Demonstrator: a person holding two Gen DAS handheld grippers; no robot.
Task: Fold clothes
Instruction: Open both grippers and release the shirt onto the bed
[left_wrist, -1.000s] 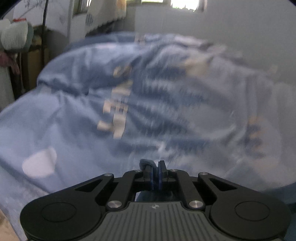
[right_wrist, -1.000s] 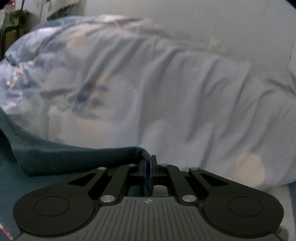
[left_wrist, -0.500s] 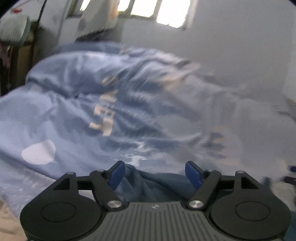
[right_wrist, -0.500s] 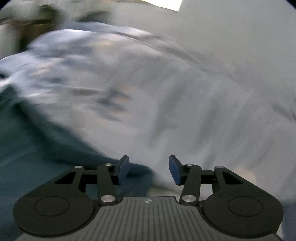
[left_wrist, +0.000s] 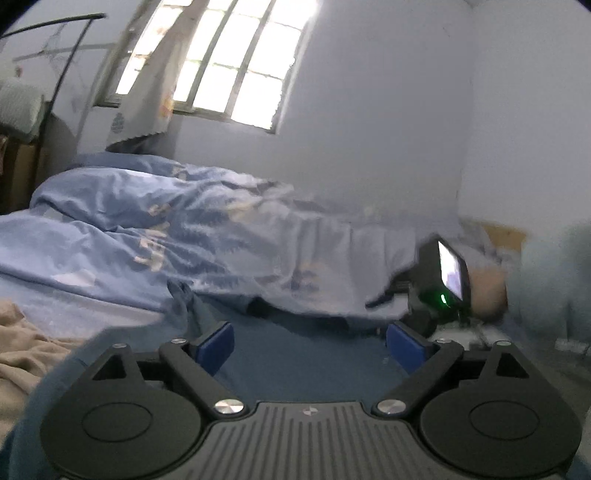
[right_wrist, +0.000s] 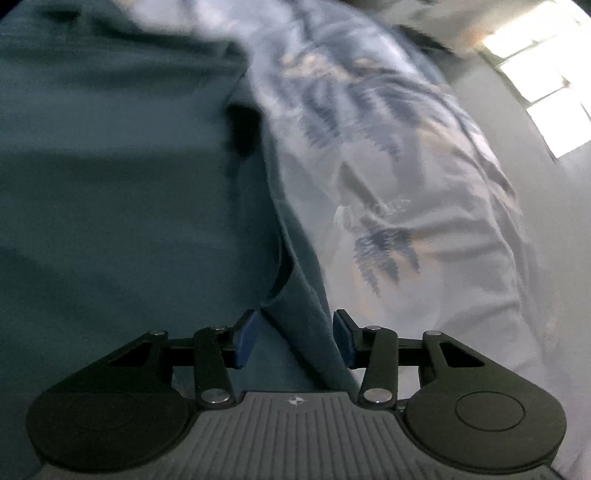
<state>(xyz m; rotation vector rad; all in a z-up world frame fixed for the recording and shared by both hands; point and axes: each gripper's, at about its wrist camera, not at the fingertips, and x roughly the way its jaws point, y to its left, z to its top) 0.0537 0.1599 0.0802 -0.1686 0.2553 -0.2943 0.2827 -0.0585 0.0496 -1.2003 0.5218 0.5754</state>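
Observation:
A dark teal-blue garment (left_wrist: 306, 365) lies spread on the bed in front of my left gripper (left_wrist: 311, 345). That gripper's jaws are opening wide and hold nothing; the cloth lies beneath them. In the right wrist view the same garment (right_wrist: 110, 184) fills the left half. One folded edge of it (right_wrist: 306, 325) runs up between the pads of my right gripper (right_wrist: 294, 338). Those jaws are closing, and a gap still shows beside the left pad. The right gripper's lit screen (left_wrist: 452, 267) and the hand (left_wrist: 487, 291) that holds it show at the right of the left wrist view.
A rumpled light-blue duvet (left_wrist: 184, 229) with a fern print lies along the wall behind the garment and also shows as the duvet (right_wrist: 406, 166) in the right wrist view. A beige cloth (left_wrist: 26, 354) lies at the near left. A barred window (left_wrist: 236, 62) is in the far wall.
Both grippers were shut on the garment's edge a second ago and have opened and let go. The left one has swung so that the wall and window show. The right one has rolled sharply.

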